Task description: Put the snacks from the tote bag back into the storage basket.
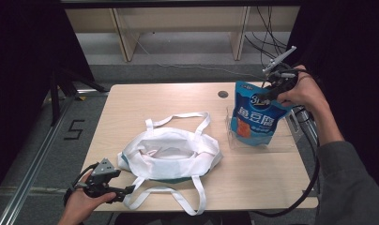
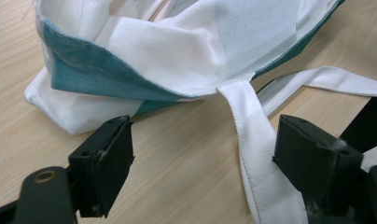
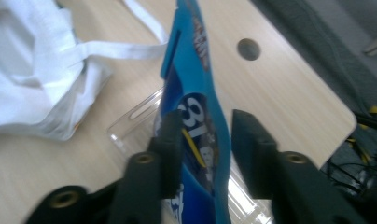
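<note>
Pale wood bench (image 1: 253, 187) is carrying a white tote bag (image 1: 171, 152) with teal trim near its middle and a clear plastic tray (image 1: 281, 140) toward the right side. At the right edge, the person's right hand (image 1: 305, 93) is reaching in from the side, forearm angling up from the lower right, holding the right gripper (image 1: 271, 93) at the top of a blue snack pouch (image 1: 254, 115) that is standing upright in the tray. In the right gripper view the pouch (image 3: 196, 116) is sitting between jaws that are standing apart, one pad (image 3: 170, 135) close against it. At the near left corner, the left hand (image 1: 79, 204) is resting low, the left gripper (image 1: 124, 192) lying level with jaws spread wide beside a bag strap (image 2: 252, 154).
</note>
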